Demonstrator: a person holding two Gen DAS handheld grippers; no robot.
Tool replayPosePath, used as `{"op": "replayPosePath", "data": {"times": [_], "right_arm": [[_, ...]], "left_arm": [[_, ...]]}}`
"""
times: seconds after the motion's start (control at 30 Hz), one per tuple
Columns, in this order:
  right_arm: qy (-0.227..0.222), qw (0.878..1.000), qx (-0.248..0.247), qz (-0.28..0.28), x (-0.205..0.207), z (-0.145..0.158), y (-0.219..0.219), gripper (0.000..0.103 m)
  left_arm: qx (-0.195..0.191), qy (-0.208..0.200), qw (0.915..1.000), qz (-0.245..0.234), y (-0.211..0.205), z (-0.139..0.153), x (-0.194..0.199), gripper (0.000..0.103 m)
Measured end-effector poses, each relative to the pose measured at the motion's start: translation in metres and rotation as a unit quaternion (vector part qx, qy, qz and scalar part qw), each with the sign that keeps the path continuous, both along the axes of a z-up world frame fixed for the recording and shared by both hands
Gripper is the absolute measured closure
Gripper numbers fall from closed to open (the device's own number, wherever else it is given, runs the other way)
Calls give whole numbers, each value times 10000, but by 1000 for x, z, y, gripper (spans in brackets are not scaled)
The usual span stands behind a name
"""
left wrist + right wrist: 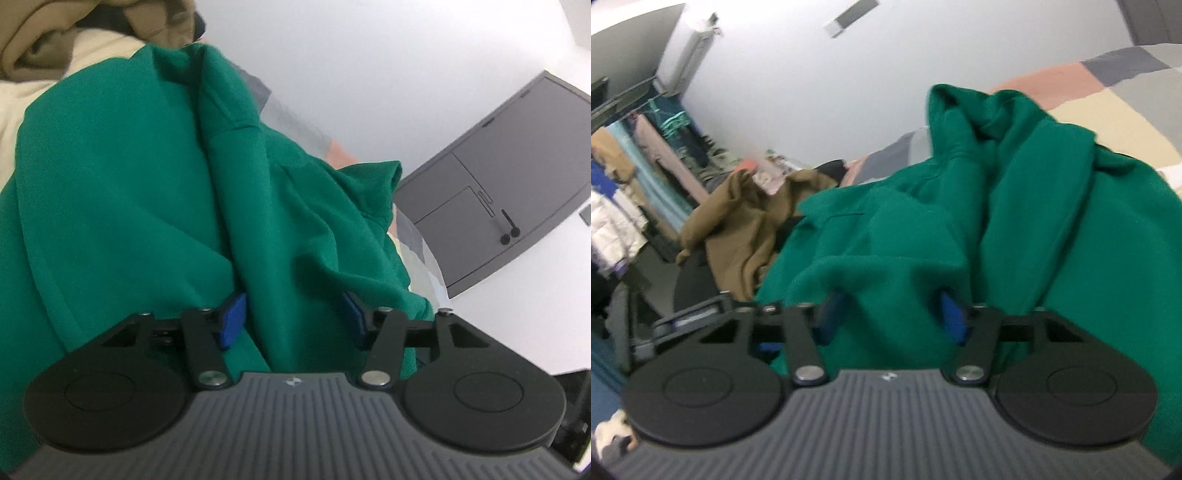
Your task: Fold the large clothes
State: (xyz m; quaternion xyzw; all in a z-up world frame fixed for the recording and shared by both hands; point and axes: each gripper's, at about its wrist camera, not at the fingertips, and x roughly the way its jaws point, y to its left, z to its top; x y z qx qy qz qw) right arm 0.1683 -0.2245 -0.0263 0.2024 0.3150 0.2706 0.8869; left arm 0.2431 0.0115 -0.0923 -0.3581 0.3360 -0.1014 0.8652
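A large green sweatshirt (110, 184) lies bunched in thick folds on a bed and fills most of the left wrist view. My left gripper (293, 314) has a thick fold of it packed between its blue pads (232, 321), which press into the cloth from both sides. In the right wrist view the same green sweatshirt (1052, 221) rises in a crumpled ridge. My right gripper (890, 314) is shut on another bunched fold, and cloth partly buries its blue pads (955, 321). The fingertips of both grippers are hidden by fabric.
The bed has a patchwork cover (1089, 107) in cream, grey and pink. A brown garment (738, 229) lies heaped beyond the green one. A rack of hanging clothes (628, 166) stands at the left, and a grey cabinet (517, 166) against the white wall.
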Motion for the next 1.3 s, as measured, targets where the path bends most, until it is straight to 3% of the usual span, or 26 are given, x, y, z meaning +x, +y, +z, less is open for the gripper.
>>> {"op": "replayPosePath", "data": {"times": [0.07,0.13,0.2,0.43,0.57,0.67,0.8,0.97,1.03,1.1,1.17,1.3], "right_arm": [[-170,9995,-164,192,-8,8,5,79],[-374,9984,-332,262,-18,17,10,84],[-466,9980,-304,306,-25,23,9,90],[-1160,9905,-406,620,-72,50,9,94],[-1280,9874,-506,780,-95,59,12,94],[-1209,9843,-992,822,-101,55,22,94],[-695,9837,-1416,862,-91,35,34,93],[-380,9871,-1342,789,-83,24,31,90],[-316,9890,-1238,739,-83,25,27,83],[-286,9901,-1214,637,-82,25,23,60],[-330,9915,-1112,584,-83,28,20,52],[-559,9939,-834,446,-84,37,11,53]], "left_arm": [[16,8,10000,-6,-1,0,0,65],[46,-17,10000,20,-1,4,-2,85],[-9,-79,10000,22,1,9,-8,95],[-193,-469,9987,89,16,42,-47,98],[-87,-391,9992,46,22,53,-70,98],[232,-225,9995,17,25,54,-77,98],[525,30,9986,10,24,45,-76,98],[727,156,9972,-63,22,36,-71,97],[868,137,9961,-56,22,38,-73,97],[1055,77,9944,-38,18,43,-73,96],[1253,33,9921,-46,13,48,-75,91],[1609,-295,9865,-21,5,63,-82,52]]}}
